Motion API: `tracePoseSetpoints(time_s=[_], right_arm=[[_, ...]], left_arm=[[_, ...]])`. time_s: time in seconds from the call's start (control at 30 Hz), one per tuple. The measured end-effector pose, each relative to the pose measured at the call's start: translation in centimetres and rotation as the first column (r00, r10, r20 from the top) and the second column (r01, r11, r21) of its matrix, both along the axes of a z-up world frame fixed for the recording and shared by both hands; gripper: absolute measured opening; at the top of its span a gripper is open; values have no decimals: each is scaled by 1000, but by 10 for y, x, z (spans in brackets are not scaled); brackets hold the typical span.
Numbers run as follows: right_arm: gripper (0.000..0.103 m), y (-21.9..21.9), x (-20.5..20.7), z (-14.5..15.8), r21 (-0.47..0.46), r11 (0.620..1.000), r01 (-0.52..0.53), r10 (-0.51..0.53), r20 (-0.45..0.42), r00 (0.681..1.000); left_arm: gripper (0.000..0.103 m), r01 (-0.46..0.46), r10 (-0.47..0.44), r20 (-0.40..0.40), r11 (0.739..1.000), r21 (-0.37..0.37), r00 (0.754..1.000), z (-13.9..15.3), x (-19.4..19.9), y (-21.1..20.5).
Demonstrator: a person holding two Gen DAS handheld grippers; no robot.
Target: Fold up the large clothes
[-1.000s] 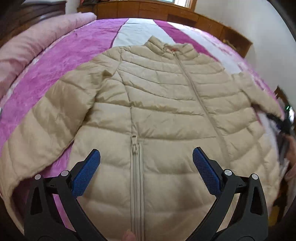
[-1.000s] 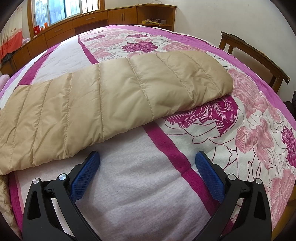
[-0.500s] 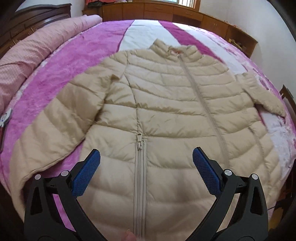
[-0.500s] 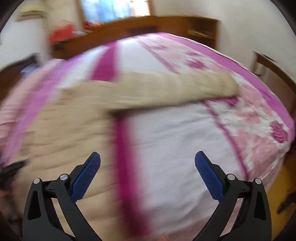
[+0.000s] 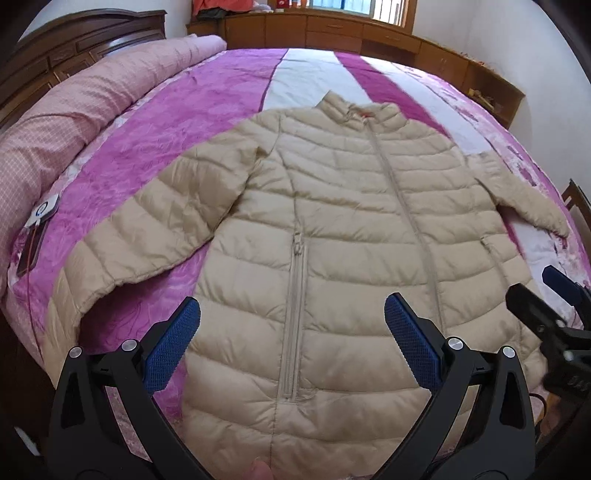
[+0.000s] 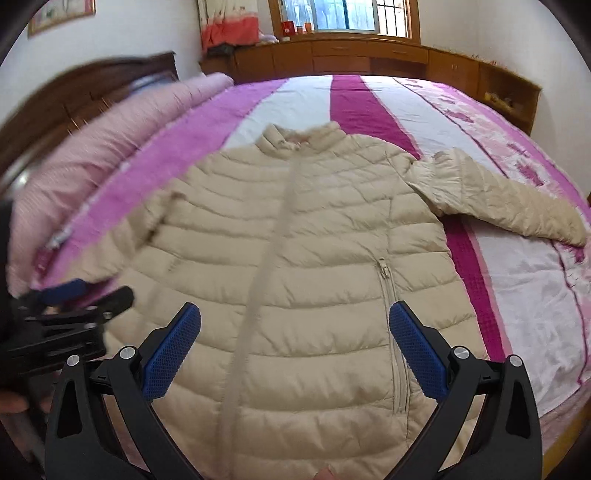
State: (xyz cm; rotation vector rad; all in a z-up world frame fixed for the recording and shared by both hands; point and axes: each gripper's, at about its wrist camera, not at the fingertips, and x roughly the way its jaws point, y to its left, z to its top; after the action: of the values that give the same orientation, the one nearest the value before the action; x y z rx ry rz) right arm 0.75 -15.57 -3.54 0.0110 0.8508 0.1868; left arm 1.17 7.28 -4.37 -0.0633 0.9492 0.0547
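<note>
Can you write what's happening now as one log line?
jacket: flat on bed, unfolded | left gripper: open, empty | right gripper: open, empty

Daylight comes through a barred wooden-framed window above long brown wooden cabinets lining white walls, beside a dark carved wooden headboard and a rolled pink quilt.
</note>
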Motion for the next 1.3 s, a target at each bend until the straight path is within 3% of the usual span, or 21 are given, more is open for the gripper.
tracePoseSetpoints(time_s=[0.43,0.87,1.3], right_arm=[[98,-18,4,-49,-29,985,172,-174,-138,975],[98,-14,-13,-53,-36,993,114,-118,-136,984],[98,-13,-16,-47,-22,993,114,-116,-117,986]], left_arm=[[99,-21,21,-71,1000,5,997,-30,24,-21],[99,33,-31,-102,999,16,994,-39,9,-44],[99,22,-20,-94,1000,13,995,-37,6,-42]])
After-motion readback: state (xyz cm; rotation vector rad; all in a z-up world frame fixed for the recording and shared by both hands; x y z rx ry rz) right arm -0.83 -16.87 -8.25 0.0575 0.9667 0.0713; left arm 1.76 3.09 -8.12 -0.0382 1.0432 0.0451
